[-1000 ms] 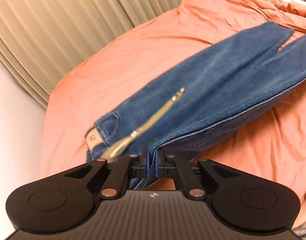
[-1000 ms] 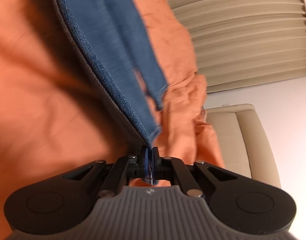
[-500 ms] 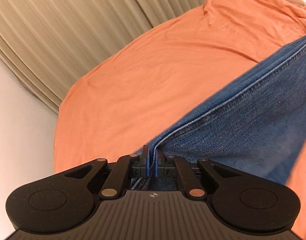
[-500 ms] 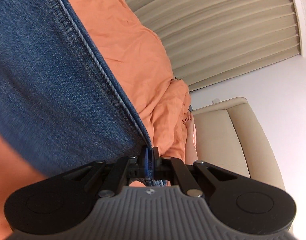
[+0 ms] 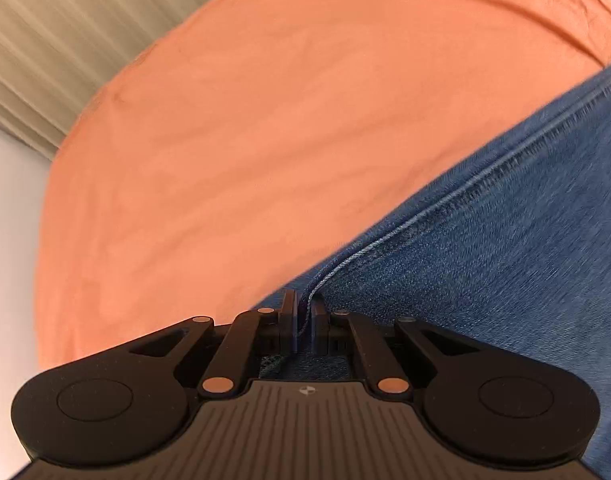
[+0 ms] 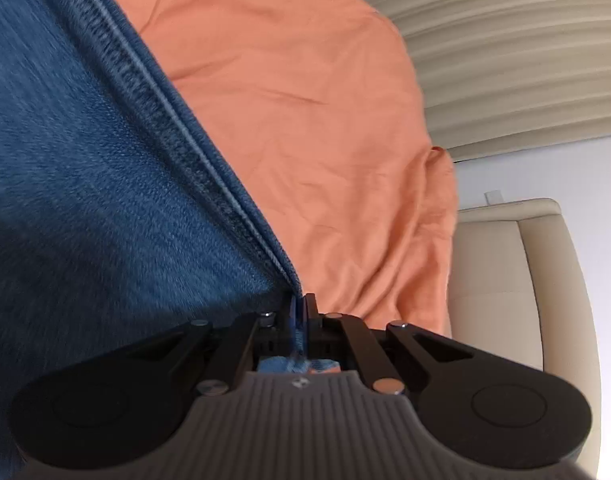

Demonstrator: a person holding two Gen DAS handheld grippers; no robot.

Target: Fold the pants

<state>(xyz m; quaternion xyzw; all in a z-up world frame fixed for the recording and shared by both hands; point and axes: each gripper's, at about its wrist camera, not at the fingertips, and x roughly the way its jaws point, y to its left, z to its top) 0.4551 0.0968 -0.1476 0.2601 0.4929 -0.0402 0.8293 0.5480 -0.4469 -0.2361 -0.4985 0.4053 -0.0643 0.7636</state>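
The blue denim pants (image 5: 485,248) stretch from my left gripper (image 5: 304,308) up to the right, over the orange bedsheet (image 5: 265,120). The left gripper is shut on a seamed edge of the pants. In the right wrist view the pants (image 6: 85,160) fill the left side, with a thick seam running down to my right gripper (image 6: 300,308), which is shut on the pants' edge. The denim is held taut between both grippers, close to the sheet. The rest of the pants is out of view.
The orange sheet (image 6: 325,120) covers the bed. Beige pleated curtains (image 5: 65,40) hang behind the bed; they also show in the right wrist view (image 6: 525,60). A cream padded headboard or chair (image 6: 517,300) stands at the right, by a white wall.
Both grippers have carried the pants across and lowered them toward the sheet. The waistband and belt seen a second ago are out of view. Both grips are unchanged.
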